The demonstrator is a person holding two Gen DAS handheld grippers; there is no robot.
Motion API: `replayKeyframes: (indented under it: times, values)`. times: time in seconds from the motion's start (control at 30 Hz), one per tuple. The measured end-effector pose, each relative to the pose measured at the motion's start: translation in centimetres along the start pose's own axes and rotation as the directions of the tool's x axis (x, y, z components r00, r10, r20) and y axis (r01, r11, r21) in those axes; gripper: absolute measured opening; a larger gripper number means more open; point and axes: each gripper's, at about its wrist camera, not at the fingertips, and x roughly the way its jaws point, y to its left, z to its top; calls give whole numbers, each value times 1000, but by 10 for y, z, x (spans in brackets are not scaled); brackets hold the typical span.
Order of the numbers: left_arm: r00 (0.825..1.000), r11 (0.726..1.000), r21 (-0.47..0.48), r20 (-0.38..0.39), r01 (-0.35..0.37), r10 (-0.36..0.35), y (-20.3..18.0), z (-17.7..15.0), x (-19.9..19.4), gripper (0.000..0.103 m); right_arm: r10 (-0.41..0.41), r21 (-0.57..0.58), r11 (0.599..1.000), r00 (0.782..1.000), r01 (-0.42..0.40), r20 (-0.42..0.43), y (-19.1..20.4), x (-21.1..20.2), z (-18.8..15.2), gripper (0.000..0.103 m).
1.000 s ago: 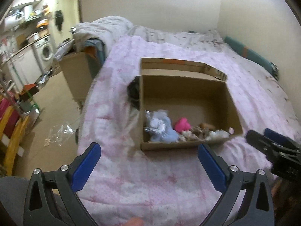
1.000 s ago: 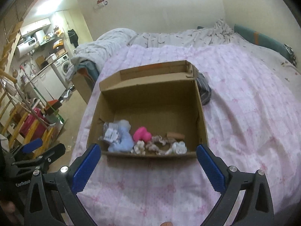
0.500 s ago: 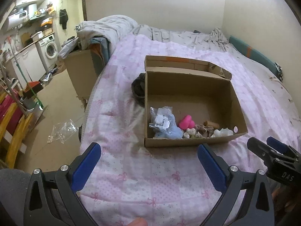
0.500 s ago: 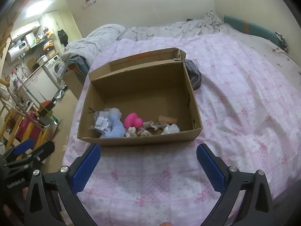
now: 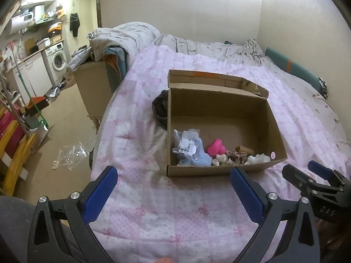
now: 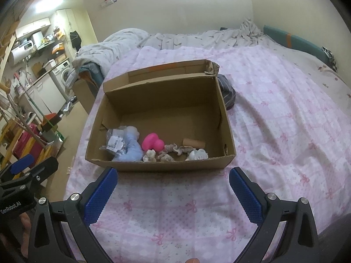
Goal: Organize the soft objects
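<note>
Soft toys, a pink one and a blue one, lie along the near wall inside an open cardboard box on a pink bedspread. Both the left gripper and right gripper hover before it, spread wide, holding nothing.

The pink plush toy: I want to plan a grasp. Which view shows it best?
The right wrist view: the pink plush toy is seen from above, its whole outline clear of the cardboard box front wall. The left wrist view shows it smaller, crowded by neighbours.
</note>
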Motion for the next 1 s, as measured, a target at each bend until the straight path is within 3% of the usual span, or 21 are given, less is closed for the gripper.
replayKeyframes:
  times: [1.0]
  values:
    - [1000,1000,-7,-4,1,-1,2,0,0,102,12,-5,1000,1000,-12,17,-1,-2,4,103]
